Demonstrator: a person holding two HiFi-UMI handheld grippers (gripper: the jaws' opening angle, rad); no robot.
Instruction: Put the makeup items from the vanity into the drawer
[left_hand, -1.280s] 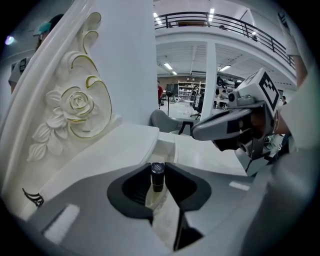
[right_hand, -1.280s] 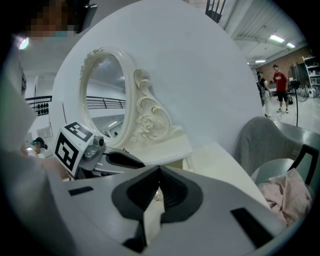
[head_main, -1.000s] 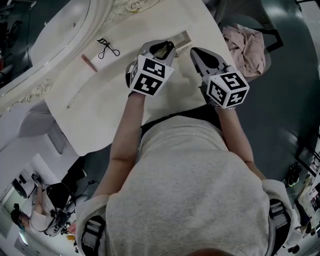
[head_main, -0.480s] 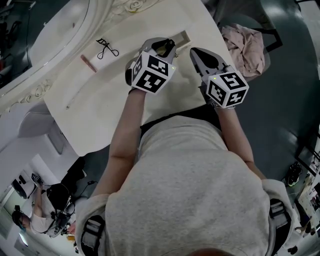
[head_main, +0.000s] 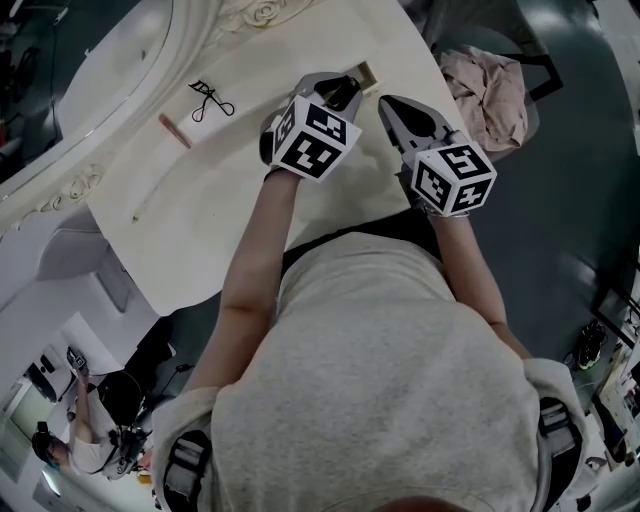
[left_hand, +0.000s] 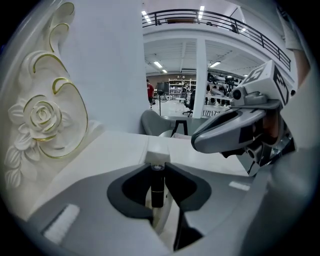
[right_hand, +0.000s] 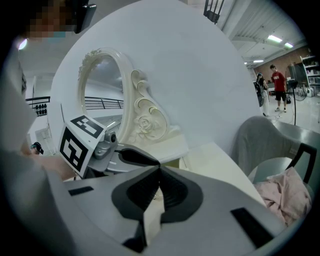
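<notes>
L tool (head_main: 338, 90) clamped on slim dark tube (left_hand: 157, 186); tube sits betw jaw tips, long axis upright in left gripper view. Open drawer (head_main: 365, 74) lies just beyond tool tip, at desk (head_main: 230, 180) far-R edge. R tool (head_main: 388, 104) jaws together, empty, just beside L. Judgement: next = short fwd carry, release into slot. Eyelash curler (head_main: 210, 97), pink pencil (head_main: 174, 130) on desk well to L, nearer L tool

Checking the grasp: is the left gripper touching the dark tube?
Touching. In the left gripper view, the left gripper clamps the dark tube from both sides.
</notes>
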